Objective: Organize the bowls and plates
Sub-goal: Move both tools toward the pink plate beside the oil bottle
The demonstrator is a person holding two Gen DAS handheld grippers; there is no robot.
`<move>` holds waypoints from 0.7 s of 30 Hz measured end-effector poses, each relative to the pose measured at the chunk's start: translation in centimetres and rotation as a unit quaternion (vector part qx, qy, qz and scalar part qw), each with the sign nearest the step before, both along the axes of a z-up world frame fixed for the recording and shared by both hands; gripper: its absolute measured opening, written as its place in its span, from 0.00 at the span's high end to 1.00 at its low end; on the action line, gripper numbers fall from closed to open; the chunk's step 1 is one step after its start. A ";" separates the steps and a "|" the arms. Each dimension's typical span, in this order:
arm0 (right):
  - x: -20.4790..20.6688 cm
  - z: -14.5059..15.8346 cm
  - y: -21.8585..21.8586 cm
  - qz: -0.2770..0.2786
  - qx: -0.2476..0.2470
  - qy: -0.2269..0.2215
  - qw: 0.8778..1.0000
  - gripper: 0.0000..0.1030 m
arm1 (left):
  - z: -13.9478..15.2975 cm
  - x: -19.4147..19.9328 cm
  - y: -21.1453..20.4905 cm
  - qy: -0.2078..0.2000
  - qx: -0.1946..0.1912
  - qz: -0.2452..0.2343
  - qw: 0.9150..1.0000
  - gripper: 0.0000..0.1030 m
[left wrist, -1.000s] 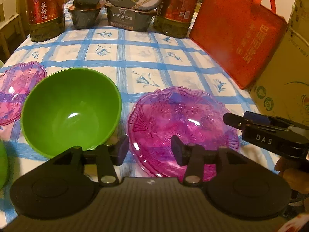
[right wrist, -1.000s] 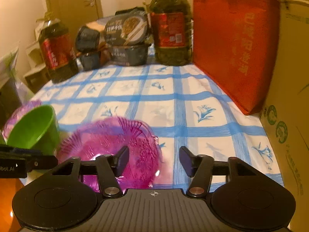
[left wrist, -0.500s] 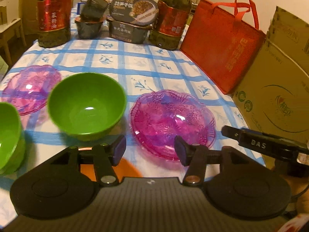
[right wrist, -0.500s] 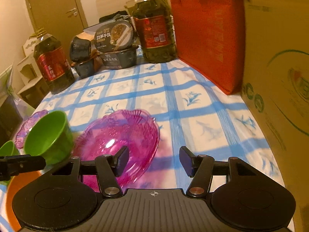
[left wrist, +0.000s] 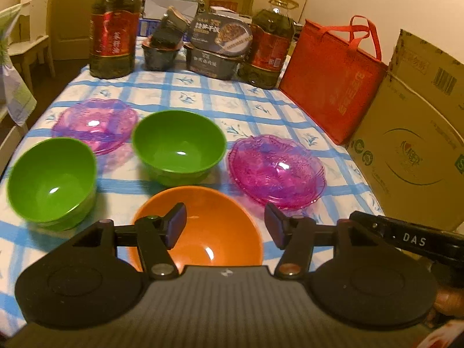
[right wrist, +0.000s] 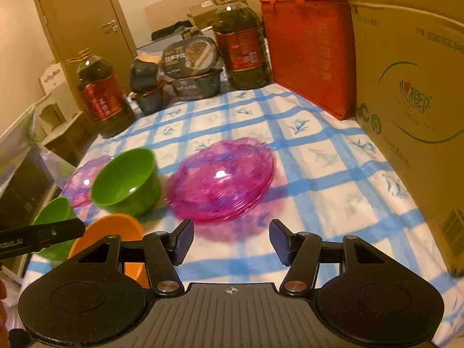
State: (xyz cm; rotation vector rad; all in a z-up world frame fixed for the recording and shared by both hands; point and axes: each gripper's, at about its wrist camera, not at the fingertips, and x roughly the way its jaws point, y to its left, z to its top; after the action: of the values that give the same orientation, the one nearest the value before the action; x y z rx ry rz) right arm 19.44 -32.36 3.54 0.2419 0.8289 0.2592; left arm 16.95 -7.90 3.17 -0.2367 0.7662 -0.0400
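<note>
In the left wrist view an orange bowl (left wrist: 200,226) lies nearest me, with two green bowls (left wrist: 178,146) (left wrist: 52,182) behind it. A stack of magenta glass plates (left wrist: 275,171) sits to the right and a paler purple plate (left wrist: 95,121) at the back left. My left gripper (left wrist: 226,224) is open and empty above the orange bowl. My right gripper (right wrist: 230,242) is open and empty, just in front of the magenta plates (right wrist: 221,179). A green bowl (right wrist: 127,181) and the orange bowl (right wrist: 110,232) show to its left.
Two large oil bottles (left wrist: 114,29) (left wrist: 268,47) and dark food tubs (left wrist: 216,46) stand at the table's far end. A red bag (left wrist: 330,78) and a cardboard box (left wrist: 411,139) line the right edge. A chair (left wrist: 26,37) stands off the left side.
Both grippers have pulled back and risen away from the magenta plates. The orange bowl and a second green bowl have come into view. Both grippers stay open.
</note>
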 end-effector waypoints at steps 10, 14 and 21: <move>-4.6 0.9 4.8 0.037 0.004 0.011 0.999 0.44 | 0.6 -4.9 4.0 -0.007 0.008 0.019 1.000 0.43; -5.4 1.4 6.6 0.057 0.001 0.006 0.998 0.44 | 0.9 -6.4 5.4 -0.011 0.009 0.029 0.999 0.43; -6.0 1.5 8.8 0.077 -0.003 0.009 0.997 0.44 | 1.4 -8.2 7.7 -0.017 0.006 0.052 0.998 0.42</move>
State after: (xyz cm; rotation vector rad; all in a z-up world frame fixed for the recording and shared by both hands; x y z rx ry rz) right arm 13.45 -23.58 5.03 0.1754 0.8680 0.3988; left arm 8.80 -0.16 4.54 -0.2629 0.7189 0.0596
